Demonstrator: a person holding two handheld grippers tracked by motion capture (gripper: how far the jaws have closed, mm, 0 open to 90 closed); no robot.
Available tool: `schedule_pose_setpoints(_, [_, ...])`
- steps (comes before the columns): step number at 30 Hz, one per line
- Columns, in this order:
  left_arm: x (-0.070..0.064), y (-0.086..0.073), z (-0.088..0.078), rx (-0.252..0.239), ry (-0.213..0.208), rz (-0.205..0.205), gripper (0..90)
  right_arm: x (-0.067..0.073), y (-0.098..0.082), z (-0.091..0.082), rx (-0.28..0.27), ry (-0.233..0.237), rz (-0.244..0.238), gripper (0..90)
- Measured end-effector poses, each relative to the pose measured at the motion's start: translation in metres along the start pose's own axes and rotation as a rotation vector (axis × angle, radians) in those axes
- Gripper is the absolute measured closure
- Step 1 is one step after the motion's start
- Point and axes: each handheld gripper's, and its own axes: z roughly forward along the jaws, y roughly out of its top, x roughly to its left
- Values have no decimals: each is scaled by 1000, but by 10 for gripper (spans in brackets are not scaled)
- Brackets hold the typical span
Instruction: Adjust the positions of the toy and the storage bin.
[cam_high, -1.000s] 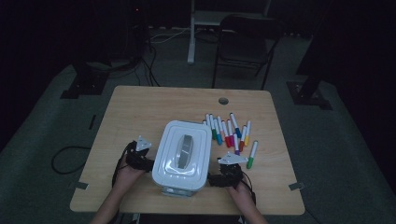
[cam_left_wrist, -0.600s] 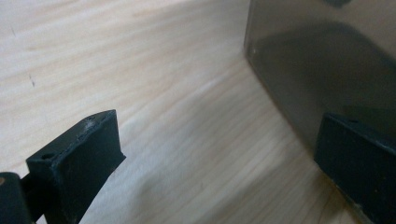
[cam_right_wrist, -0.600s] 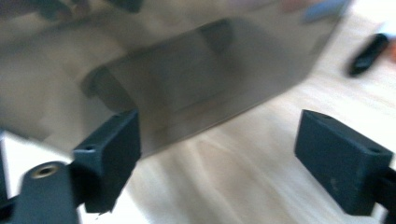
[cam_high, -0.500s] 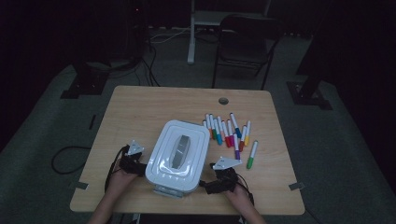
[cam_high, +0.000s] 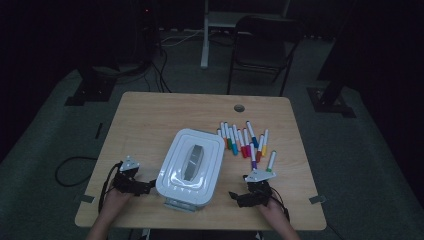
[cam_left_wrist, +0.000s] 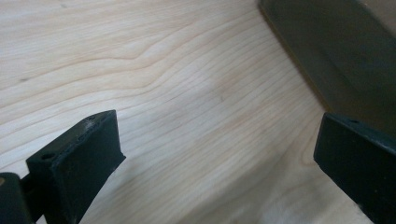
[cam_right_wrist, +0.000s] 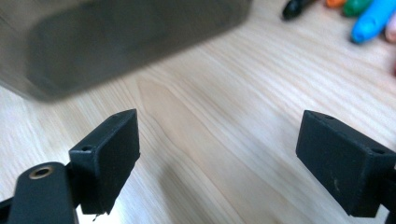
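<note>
Lidded white plastic box (cam_high: 191, 167) sat near the front edge of the surface (cam_high: 150, 115), skewed a bit, with a grey recessed handle (cam_high: 192, 158) on the lid. Left tool (cam_high: 146, 186) was just beside the box's left wall, right tool (cam_high: 235, 196) near its right front corner; neither touched it. Both tools were wide open, nothing between the jaws: bare wood in both gripper views, the box wall (cam_left_wrist: 336, 51) at the upper right in the left one and the box (cam_right_wrist: 126, 42) blurred at the top in the right one. The right tool's jaws had just been opening, empty.

Judgement: rigid, thin-walled, probably light. Smooth sides, likely slippery, so a one-sided pinch could slip or tip it. Best hold: the lid handle, or the lid rim from both sides. Markers (cam_high: 245, 140) lay in a loose row just right of the box, clear of it.
</note>
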Motion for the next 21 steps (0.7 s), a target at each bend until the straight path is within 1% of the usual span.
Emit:
schedule_pose_setpoints(1, [0, 1, -6, -2, 0, -7, 14, -1, -1, 0, 3, -10, -2, 132])
schedule_pose_setpoints(2, [0, 1, -9, -1, 1, -5, 15, -3, -4, 1, 6, -28, -2, 130])
schedule_pose_setpoints(4, [0, 3, -17, -6, 18, -5, 15, -5, -6, 2, 10, -47, -2, 129])
schedule_pose_setpoints(5, [0, 5, -22, -8, 27, -11, 15, -6, -7, 3, 10, -57, -2, 129])
schedule_pose_setpoints(6, [-1, 5, -25, -15, 34, -19, 15, -6, -7, 3, 12, -57, -6, 129])
schedule_pose_setpoints(7, [-2, 8, -32, -37, 37, -18, 15, -7, -7, 4, 15, -50, -7, 130])
schedule_pose_setpoints(8, [-2, 9, -35, -41, 36, -18, 15, -7, -8, 5, 35, -42, -10, 132])
schedule_pose_setpoints(9, [-4, 11, -39, -53, 40, -17, 15, -7, -7, 6, 37, -45, -17, 134])
schedule_pose_setpoints(12, [-11, 19, -52, -77, 49, 2, 15, -8, -7, 6, 39, -46, -19, 133])
schedule_pose_setpoints(15, [-20, 29, -63, -99, 40, 6, 15, -8, -7, 7, 41, -54, -21, 133])
schedule_pose_setpoints(17, [-28, 35, -69, -110, 35, 13, 15, -5, -6, 8, 50, -69, -39, 127])
schedule_pose_setpoints(21, [-44, 47, -81, -124, 21, 35, 15, -6, -6, 8, 49, -66, -38, 127])
